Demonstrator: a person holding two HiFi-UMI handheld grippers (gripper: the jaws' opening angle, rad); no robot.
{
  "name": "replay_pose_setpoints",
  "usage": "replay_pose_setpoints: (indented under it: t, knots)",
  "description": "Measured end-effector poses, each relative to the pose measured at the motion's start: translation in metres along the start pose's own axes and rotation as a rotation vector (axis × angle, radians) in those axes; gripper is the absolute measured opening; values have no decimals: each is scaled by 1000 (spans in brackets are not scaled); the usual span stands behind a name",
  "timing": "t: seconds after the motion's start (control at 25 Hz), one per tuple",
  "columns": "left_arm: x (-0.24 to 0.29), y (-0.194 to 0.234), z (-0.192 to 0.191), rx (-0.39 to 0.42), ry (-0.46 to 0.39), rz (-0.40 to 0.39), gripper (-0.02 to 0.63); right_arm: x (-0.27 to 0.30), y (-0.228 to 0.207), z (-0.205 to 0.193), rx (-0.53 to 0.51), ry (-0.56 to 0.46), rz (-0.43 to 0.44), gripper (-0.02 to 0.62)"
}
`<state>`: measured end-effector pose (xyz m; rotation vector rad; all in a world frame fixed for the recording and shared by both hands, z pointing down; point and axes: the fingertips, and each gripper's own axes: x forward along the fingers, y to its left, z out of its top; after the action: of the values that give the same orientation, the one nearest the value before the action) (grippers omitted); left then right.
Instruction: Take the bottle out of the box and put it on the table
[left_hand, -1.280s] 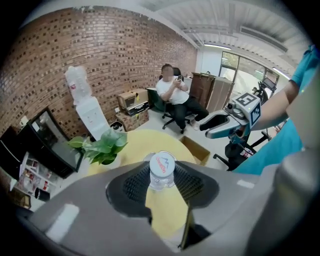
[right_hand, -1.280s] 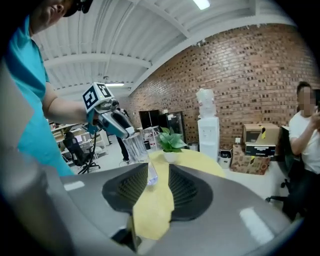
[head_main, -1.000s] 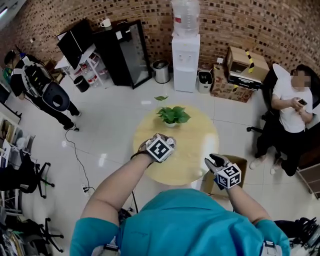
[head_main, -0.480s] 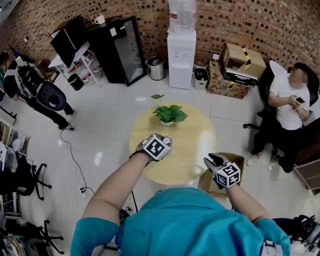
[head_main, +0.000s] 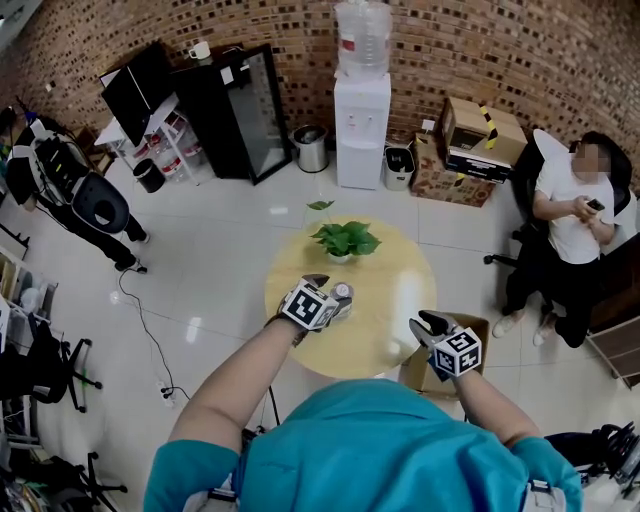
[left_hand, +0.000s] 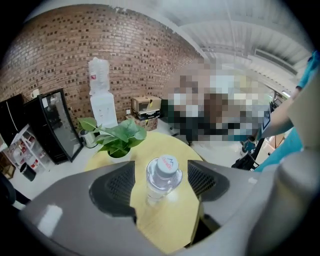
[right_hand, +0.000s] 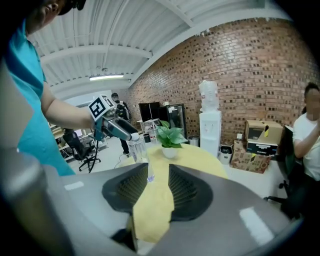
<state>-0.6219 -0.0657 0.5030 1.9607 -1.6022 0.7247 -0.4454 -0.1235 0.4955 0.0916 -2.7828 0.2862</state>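
Observation:
A clear water bottle (left_hand: 162, 179) with a white cap stands upright on the round yellow table (head_main: 385, 290). My left gripper (left_hand: 161, 182) straddles it with its jaws opening, and a gap shows on each side of the bottle. From above, the bottle's cap (head_main: 343, 292) peeks out beside the left gripper (head_main: 334, 297). In the right gripper view the bottle (right_hand: 136, 148) stands under the left gripper (right_hand: 129, 136). My right gripper (head_main: 429, 323) hovers at the table's right edge above the cardboard box (head_main: 478, 326), open, with nothing between its pads (right_hand: 186, 189).
A potted green plant (head_main: 344, 240) stands on the table's far side, behind the bottle. A seated person (head_main: 570, 225) is to the right. A water dispenser (head_main: 361, 120), a black cabinet (head_main: 235, 110) and stacked cartons (head_main: 475, 145) line the brick wall.
My left gripper has sunk toward the table and its jaws have spread off the bottle, whose cap now shows beside it. The right gripper has kept still.

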Motion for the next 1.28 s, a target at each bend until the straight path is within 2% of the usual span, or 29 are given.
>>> replay_pose_setpoints:
  t: [0.08,0.24,0.32,0.4,0.52,0.6,0.64,0.76,0.92,1.08,1.28]
  knots:
    - [-13,-3,-3,-46,-61,-46,335,1,4,7,-1,-3,-13,129]
    - [-69,5,4,-60,-230,-61,326,4,23,24,-11,-19,-34,129]
    - [-103,9,5,-63,-327,-74,258,4,36,33,-13,-32,-46,129]
    - [-137,16,0,-72,-422,-85,163,8,53,42,-9,-48,-57,123]
    - [-177,36,-21,-102,-513,-87,16,18,82,57,18,-79,-77,83]
    - [-192,45,-35,-125,-536,-121,3,21,98,68,49,-107,-97,46]
    - [-197,47,-41,-134,-542,-146,3,21,105,72,68,-122,-106,5]
    - [-206,48,-50,-144,-551,-206,3,18,123,82,120,-158,-119,2]
    - [-211,35,-53,-149,-561,-255,3,7,144,77,110,-145,-125,2]
    - [-220,-14,-57,-151,-580,-283,3,-33,161,65,95,-165,-131,2]
    - [-223,-109,-53,-124,-591,-246,3,-114,172,37,16,-188,-91,2]
